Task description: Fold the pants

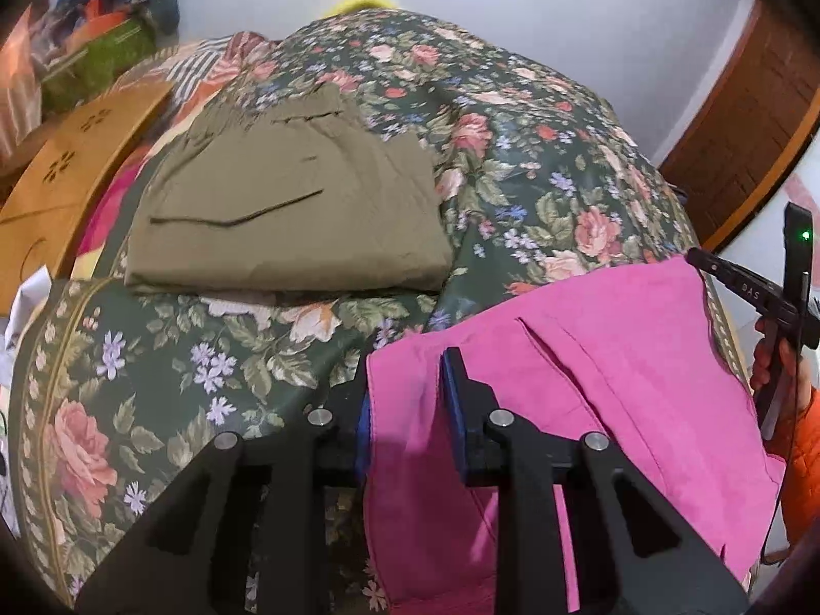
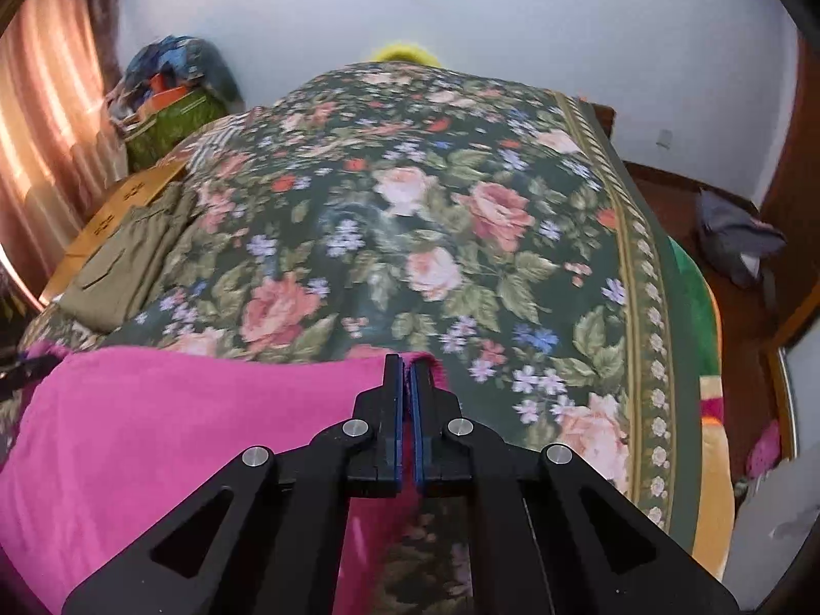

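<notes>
If you pull unevenly, the thin pink cotton pants [image 1: 589, 359] could slip from your left gripper [image 1: 405, 384], whose jaws stand partly apart around the cloth edge rather than pinching it. Your right gripper [image 2: 407, 384] is clenched on the opposite corner. The pants hang over the near edge of the floral-quilted bed [image 2: 410, 230]; folded olive trousers [image 1: 287, 205] lie near its left edge.

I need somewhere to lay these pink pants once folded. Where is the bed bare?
The floral bedspread is bare between the olive pants and its bordered right edge, beyond the pink pants. The left edge is crowded: olive pants and wooden board.
</notes>
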